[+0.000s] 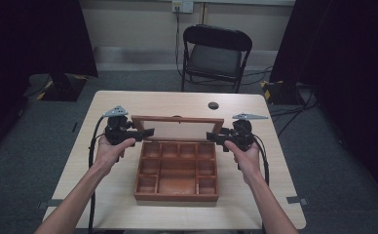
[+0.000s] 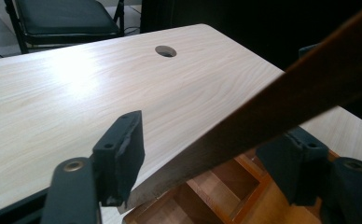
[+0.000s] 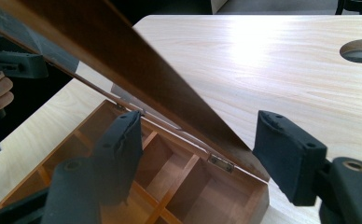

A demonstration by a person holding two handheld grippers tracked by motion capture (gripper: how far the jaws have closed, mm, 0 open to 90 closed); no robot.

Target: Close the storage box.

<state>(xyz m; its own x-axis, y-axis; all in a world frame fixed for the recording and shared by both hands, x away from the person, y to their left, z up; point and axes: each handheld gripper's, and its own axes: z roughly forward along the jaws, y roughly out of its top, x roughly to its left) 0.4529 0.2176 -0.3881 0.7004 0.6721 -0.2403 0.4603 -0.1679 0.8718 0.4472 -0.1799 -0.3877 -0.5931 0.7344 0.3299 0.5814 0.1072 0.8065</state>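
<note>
A brown wooden box (image 1: 176, 197) with several compartments sits mid-table, its framed lid (image 1: 178, 127) raised nearly upright at the back. My left gripper (image 1: 148, 132) is at the lid's left end. In the left gripper view its jaws (image 2: 207, 158) stand apart with the lid's edge (image 2: 309, 79) slanting between them, over the box's compartments (image 2: 226, 186). My right gripper (image 1: 211, 136) is at the lid's right end. In the right gripper view the lid (image 3: 123, 51) runs from pad to pad of that gripper (image 3: 198, 140), near the hinge (image 3: 221, 161).
The pale wooden table (image 1: 128, 204) has a round cable hole (image 1: 213, 105) behind the box. A black folding chair (image 1: 216, 53) stands beyond the far edge. Dark curtains hang at both sides. Cables trail from each gripper along the forearms.
</note>
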